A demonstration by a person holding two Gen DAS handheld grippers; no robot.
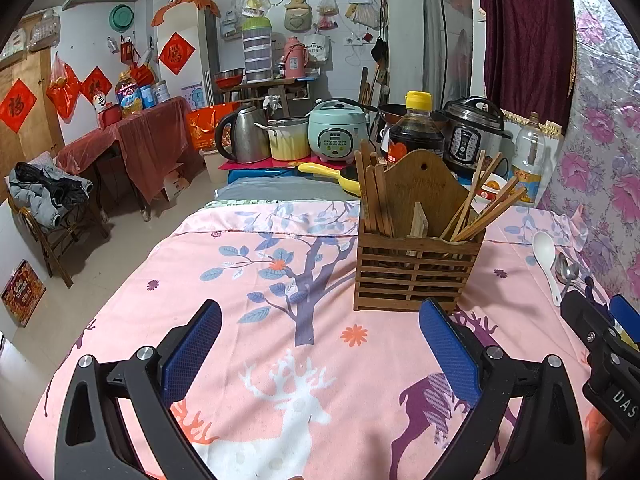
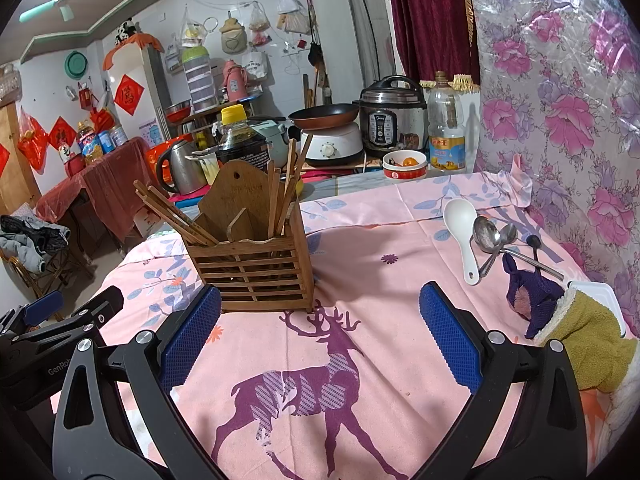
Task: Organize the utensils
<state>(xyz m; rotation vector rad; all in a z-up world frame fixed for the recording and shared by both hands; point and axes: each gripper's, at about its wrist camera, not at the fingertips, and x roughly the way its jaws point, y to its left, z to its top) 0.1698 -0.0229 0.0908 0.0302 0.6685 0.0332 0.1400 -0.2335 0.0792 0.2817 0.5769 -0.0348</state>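
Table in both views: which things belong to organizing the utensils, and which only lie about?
Belong to the job:
wooden utensil holder
chopsticks
white plastic spoon
metal spoons

Only lying about:
soy sauce bottle
oil bottle
bowl
purple cloth

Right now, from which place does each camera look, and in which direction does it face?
Left wrist: sits on the left hand-held gripper, open, facing across the pink tablecloth to the wooden utensil holder; the right hand-held gripper shows at its right edge.
Right wrist: sits on the right hand-held gripper, open, facing the holder and spoons; the left hand-held gripper shows at its left edge.
Shared: holder, white spoon, tablecloth.
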